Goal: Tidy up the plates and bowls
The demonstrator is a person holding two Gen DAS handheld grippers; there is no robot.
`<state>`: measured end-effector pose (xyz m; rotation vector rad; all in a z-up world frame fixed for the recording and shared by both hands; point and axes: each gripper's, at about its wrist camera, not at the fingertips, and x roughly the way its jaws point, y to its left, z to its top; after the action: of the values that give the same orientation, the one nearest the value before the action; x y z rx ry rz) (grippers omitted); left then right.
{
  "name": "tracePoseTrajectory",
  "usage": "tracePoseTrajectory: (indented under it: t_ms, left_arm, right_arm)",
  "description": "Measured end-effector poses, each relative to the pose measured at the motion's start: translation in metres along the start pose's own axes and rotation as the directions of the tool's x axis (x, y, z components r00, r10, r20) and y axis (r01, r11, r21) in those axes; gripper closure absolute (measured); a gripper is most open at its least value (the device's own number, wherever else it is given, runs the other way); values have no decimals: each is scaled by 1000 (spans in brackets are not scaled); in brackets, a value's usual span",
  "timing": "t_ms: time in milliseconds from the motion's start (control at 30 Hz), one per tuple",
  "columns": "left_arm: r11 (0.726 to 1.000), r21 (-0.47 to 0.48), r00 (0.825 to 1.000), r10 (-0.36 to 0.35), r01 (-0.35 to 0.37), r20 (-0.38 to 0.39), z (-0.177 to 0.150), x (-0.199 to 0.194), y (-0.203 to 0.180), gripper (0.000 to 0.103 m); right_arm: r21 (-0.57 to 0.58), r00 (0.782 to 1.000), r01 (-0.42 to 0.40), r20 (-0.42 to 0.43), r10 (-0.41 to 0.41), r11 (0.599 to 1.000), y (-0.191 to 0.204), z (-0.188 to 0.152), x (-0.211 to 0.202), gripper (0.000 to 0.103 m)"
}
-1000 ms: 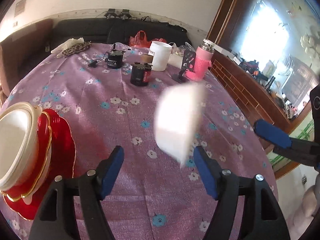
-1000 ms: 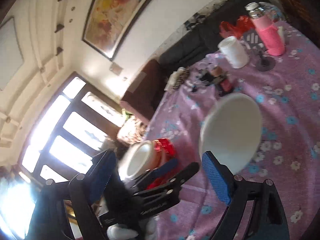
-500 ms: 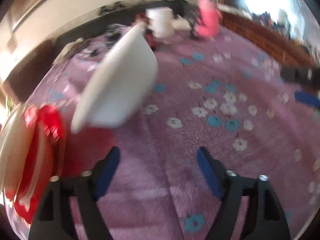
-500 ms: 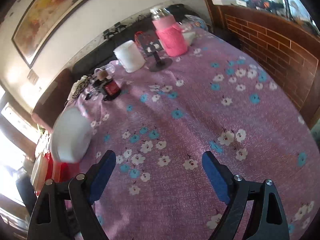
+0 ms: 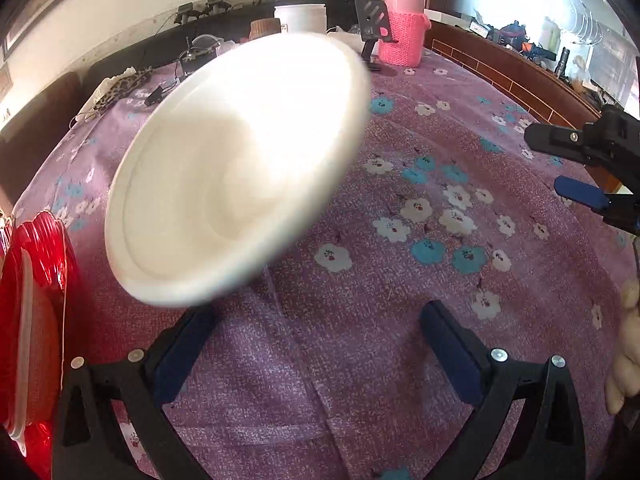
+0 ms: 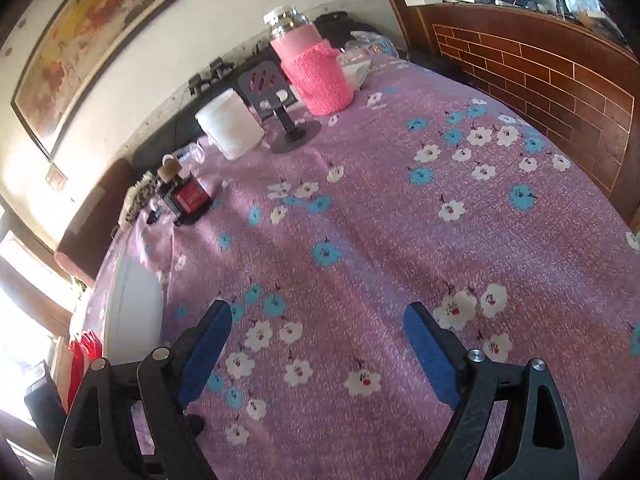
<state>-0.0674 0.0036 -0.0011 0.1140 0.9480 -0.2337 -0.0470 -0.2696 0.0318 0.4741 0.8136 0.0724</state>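
Observation:
A white bowl [image 5: 240, 172] hangs tilted and blurred just ahead of my left gripper [image 5: 318, 320], above its left finger; whether it touches the cloth I cannot tell. The left jaws are opening and the pads press on nothing. At the left edge lies a red plate [image 5: 38, 280] with a pale dish in it. The right gripper [image 5: 560, 166] shows at the right edge of the left wrist view. In its own view my right gripper [image 6: 318, 316] stands open over the flowered purple cloth, empty, with the white bowl [image 6: 132, 312] and red plate [image 6: 82, 356] to its left.
At the table's far side stand a pink-sleeved flask [image 6: 316, 68], a white cup [image 6: 230, 124], a grey phone stand [image 6: 280, 116] and a dark jar [image 6: 186, 198]. A brick-patterned wooden ledge [image 6: 540, 72] runs along the right. A hand [image 5: 626, 344] shows at the right edge.
The white bowl has swung left and much closer to my left gripper, whose jaws have widened. The right gripper has tipped down from the wall and windows toward the tablecloth.

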Motion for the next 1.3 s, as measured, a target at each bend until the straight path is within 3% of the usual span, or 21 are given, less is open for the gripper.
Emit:
tracePoseTrajectory:
  t_ms: [133,367,800,867,1000,1067,1100,1167,1267,1300]
  left_arm:
    - [1000,0,1000,0,0,0,0,0,0,0]
    - [1000,0,1000,0,0,1,-2,-1,-1,0]
    - [1000,0,1000,0,0,1,-2,-1,0,0]
    - [1000,0,1000,0,0,1,-2,-1,0,0]
    - [1000,0,1000,0,0,1,-1,0,0,0]
    - [1000,0,1000,0,0,2,-1,-1,0,0]
    - [1000,0,1000,0,0,2,-2,0,0,0]
    - [1000,1,1000,0,0,1,-1,-1,0,0]
    - [1000,1,1000,0,0,1,-1,0,0,0]
    - [1000,1,1000,0,0,1,-1,1,0,0]
  right_arm:
    - [60,998,-30,48,27,998,-14,1,0,12]
    - [192,998,-50,38,43,980,-48,5,7,12]
    - [105,999,24,29,-27,994,-33,5,16,10]
    - [77,999,23,41,-27,997,-27,4,20,1]
    - [-95,986,162,-24,-165,982,-3,3,34,1]
    - [-241,964,241,-56,-262,940,13,-2,45,1]
    - [-352,935,307,-62,-349,884,25,-9,54,1]
    - [-372,928,341,-10,-371,863,30,-14,50,1]
    - [-314,950,279,-44,-308,907,18,-13,46,1]
    - [-325,949,281,-45,-312,903,18,-14,46,1]
